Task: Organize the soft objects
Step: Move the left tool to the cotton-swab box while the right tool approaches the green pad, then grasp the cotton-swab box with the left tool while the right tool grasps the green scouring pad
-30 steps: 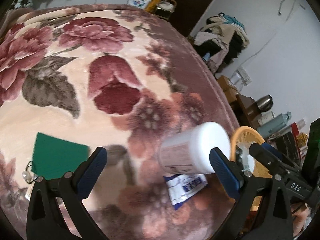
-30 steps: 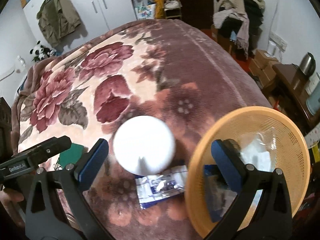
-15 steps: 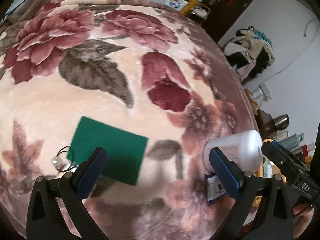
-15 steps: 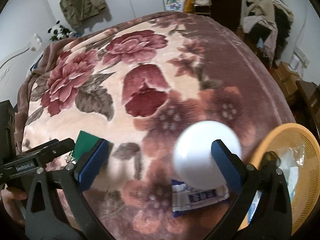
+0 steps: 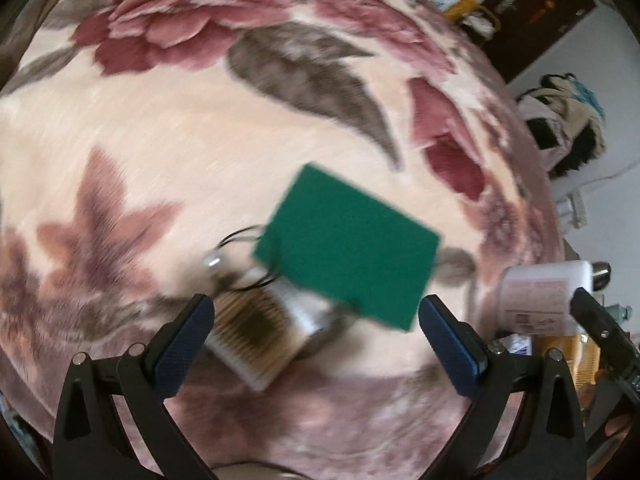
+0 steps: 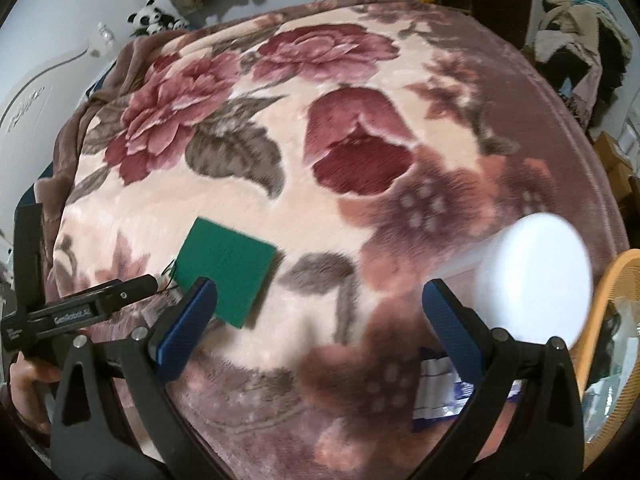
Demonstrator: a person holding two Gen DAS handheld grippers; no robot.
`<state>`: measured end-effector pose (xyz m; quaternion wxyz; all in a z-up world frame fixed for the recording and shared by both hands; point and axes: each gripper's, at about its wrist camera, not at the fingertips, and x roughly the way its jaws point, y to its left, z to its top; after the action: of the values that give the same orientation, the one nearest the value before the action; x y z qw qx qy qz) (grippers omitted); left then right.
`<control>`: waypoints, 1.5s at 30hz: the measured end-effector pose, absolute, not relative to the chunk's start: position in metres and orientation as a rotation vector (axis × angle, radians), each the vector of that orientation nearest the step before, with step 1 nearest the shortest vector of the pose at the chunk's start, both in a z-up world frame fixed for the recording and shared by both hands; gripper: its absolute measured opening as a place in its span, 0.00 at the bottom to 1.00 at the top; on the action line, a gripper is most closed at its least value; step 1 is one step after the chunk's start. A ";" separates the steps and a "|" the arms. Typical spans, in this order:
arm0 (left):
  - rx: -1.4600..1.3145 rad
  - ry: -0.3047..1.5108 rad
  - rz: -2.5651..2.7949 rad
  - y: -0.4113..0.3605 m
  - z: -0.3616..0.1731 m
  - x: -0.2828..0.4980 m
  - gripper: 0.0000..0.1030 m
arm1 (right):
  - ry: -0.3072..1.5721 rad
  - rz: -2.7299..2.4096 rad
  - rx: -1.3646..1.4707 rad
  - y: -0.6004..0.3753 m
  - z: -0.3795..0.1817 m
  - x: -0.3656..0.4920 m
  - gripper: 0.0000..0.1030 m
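Note:
A green rectangular pad (image 5: pixel 348 248) lies flat on the floral blanket (image 5: pixel 160 140), just ahead of my open left gripper (image 5: pixel 316 332), whose blue pads hold nothing. Under the pad's near edge sits a clear box of thin sticks (image 5: pixel 256 332), and beside it a black hair tie with a pearl (image 5: pixel 212 260). In the right wrist view the same green pad (image 6: pixel 226 268) lies near the left fingertip of my open, empty right gripper (image 6: pixel 320 328). A white bottle (image 6: pixel 536 276) lies on its side at the right, over a blue-and-white packet (image 6: pixel 440 388).
An orange mesh basket (image 6: pixel 604 312) with clear wrappers in it sits at the bed's right edge. The left gripper's body (image 6: pixel 80 312) and a hand (image 6: pixel 24 380) show at the lower left. Piled clothes (image 6: pixel 580 40) and boxes stand beyond the bed.
Both views have swung left. The left gripper has closed in on the green pad, now centred ahead of its fingers. The white bottle and basket have slid to the right edge.

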<state>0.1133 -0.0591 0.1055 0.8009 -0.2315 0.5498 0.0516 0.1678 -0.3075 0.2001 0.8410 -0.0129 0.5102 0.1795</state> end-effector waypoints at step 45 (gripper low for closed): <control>-0.592 1.259 0.227 0.017 0.028 0.052 0.97 | 1.197 0.665 -0.332 -0.158 0.087 0.227 1.00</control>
<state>0.0523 0.0171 0.0276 0.7619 -0.2719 0.5785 0.1045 0.2268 -0.1582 0.0872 0.7618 -0.1525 0.5504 0.3058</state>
